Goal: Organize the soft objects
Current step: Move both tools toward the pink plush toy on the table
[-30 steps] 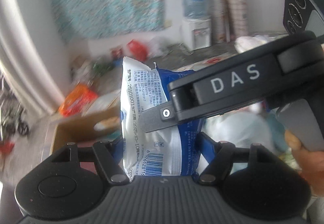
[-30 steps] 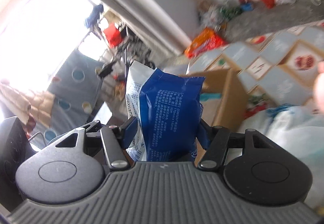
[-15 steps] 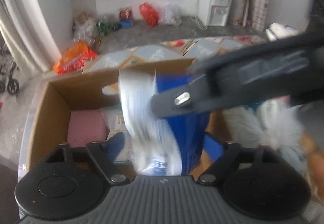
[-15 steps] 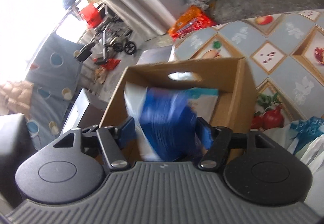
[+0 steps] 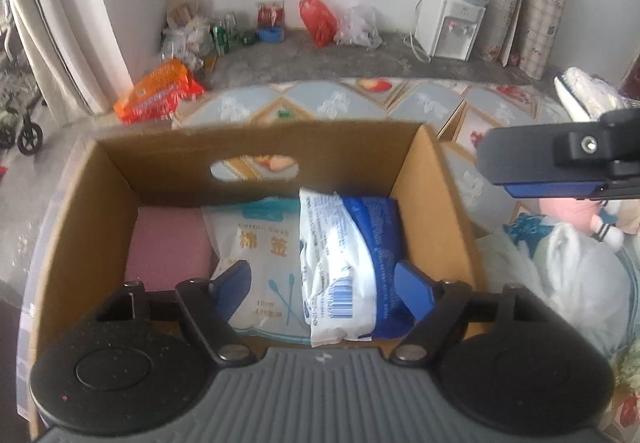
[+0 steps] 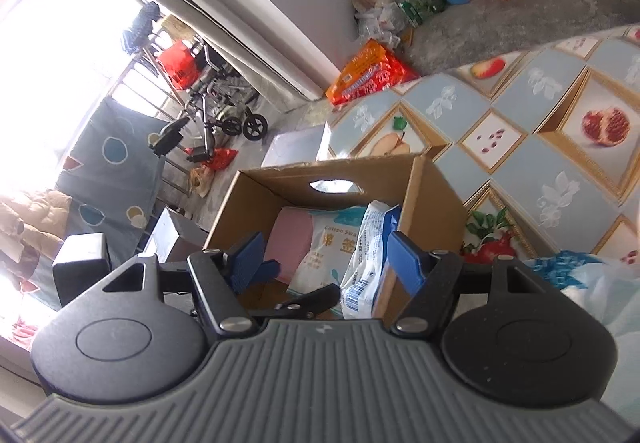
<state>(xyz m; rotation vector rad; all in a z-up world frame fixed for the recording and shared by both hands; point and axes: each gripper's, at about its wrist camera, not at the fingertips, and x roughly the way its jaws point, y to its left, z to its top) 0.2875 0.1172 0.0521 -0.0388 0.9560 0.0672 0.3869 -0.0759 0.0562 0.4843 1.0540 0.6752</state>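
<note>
An open cardboard box stands on the patterned cloth. Inside it lie a pink soft pad, a white cotton-swab pack and a blue-and-white pack leaning at the right wall. My left gripper hangs over the box, jaws closing. The blue-and-white pack sits between them, and the left pad stands clear of it. My right gripper is open above the box's near edge, holding nothing. One of its fingers shows at the right.
White plastic bags and a pink plush toy lie right of the box. An orange pack lies on the floor beyond. A water dispenser stands by the far wall, a wheelchair near the window.
Both grippers came down over the box with the blue-and-white pack held between them. Both have let go, and the pack now rests inside the box.
</note>
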